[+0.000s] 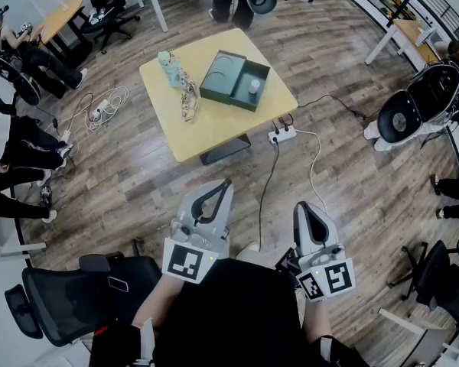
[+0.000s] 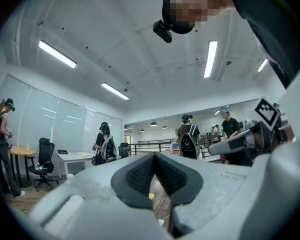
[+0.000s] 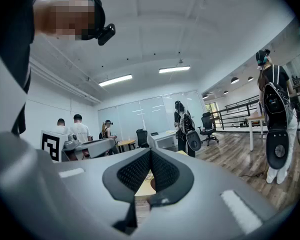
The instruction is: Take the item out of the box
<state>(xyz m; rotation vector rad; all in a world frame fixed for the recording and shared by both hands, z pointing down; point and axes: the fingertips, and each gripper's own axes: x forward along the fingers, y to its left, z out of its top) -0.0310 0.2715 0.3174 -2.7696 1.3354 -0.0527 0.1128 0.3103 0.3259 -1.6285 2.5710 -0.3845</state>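
Note:
A dark green box (image 1: 233, 79) lies open on the yellow table (image 1: 214, 132), far ahead of me. A small white item (image 1: 254, 86) sits in its right half. Both grippers are held close to my body, well short of the table. In the head view my left gripper (image 1: 225, 183) points toward the table with its jaws together and nothing between them. My right gripper (image 1: 301, 206) is beside it, also shut and empty. In the left gripper view the left gripper's (image 2: 154, 159) pads meet at the tips. The right gripper view shows the right gripper (image 3: 150, 154) the same way.
A pale teal packet (image 1: 168, 67) and a tangle of cord (image 1: 189, 98) lie on the table left of the box. A power strip (image 1: 281, 134) with cables lies on the wooden floor. A black office chair (image 1: 69, 297) stands at my left, a white chair (image 1: 413, 105) at the right. People stand around.

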